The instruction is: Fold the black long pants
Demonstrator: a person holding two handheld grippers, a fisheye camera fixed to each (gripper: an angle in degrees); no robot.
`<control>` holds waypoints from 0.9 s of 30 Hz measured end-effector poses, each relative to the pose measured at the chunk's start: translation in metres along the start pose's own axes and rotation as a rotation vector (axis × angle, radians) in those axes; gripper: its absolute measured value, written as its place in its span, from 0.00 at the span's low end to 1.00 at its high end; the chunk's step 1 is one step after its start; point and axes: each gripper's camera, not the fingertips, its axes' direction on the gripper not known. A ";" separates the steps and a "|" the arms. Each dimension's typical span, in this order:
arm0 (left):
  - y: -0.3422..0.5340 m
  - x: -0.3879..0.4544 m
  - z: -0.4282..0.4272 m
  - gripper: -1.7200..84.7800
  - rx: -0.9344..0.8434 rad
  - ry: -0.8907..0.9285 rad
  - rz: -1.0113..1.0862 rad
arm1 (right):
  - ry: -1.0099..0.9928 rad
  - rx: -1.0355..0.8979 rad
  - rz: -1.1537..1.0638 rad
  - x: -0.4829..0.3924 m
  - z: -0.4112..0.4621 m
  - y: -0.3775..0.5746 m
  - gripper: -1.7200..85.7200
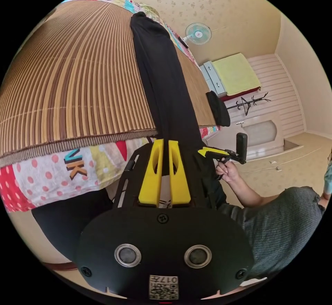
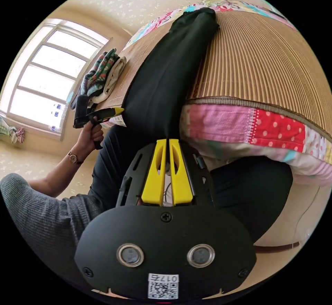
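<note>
Both tools clamped on black pants [image 1: 162, 77] — left tool [image 1: 165, 146], right tool [image 2: 165, 144] — at bed edge.

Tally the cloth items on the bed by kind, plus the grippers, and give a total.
Black long pants: 1
Bamboo mat: 1
Patchwork quilt: 1
Stacked folded clothes: 1 pile
Dark garment at the mat's edge: 1
Grippers: 2, left gripper, right gripper
Total: 7

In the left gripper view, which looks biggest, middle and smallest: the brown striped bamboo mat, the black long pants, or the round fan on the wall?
1. Brown striped bamboo mat
2. Black long pants
3. Round wall fan, though it is farthest from the camera, so its real size is unsure.
</note>
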 end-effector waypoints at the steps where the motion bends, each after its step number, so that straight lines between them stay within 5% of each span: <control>1: 0.001 0.000 0.000 0.06 0.017 -0.002 -0.010 | -0.004 -0.025 0.022 0.007 0.011 0.002 0.06; 6: -0.007 0.005 -0.022 0.12 0.196 0.030 -0.036 | -0.091 0.110 0.039 0.009 -0.009 0.000 0.10; 9: -0.034 -0.003 -0.008 0.16 0.132 0.023 -0.060 | -0.113 0.163 0.042 0.014 -0.020 -0.019 0.12; 22: 0.023 0.011 0.062 0.08 -0.155 -0.103 -0.089 | 0.008 -0.213 -0.019 0.015 0.050 -0.003 0.08; 27: 0.024 0.014 0.021 0.11 0.079 0.036 -0.063 | -0.144 -0.039 0.084 0.044 0.002 0.012 0.11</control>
